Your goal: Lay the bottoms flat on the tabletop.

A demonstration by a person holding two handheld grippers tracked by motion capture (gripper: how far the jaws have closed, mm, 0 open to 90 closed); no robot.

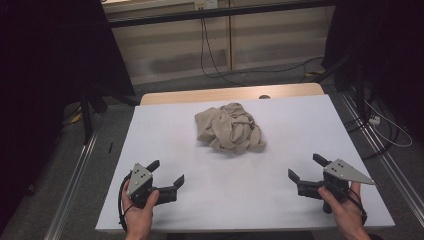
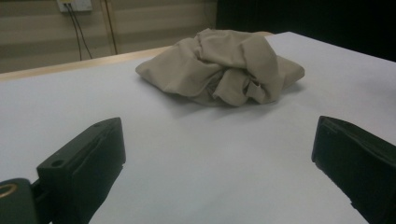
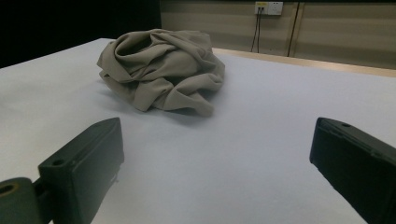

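Beige cloth bunched at table centre, toward 12 o'clock. Left gripper and right gripper: jaws apart, empty. Likely soft, light, limp; pinch an outer fold.

Dim room, white table, pale wall

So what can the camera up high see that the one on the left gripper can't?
The high view takes in both hands, the left gripper and the right gripper, each with jaws open, plus the floor around the table. The left gripper view adds the wall socket and the folds close up. Both show the crumpled beige cloth lying untouched on the white tabletop.
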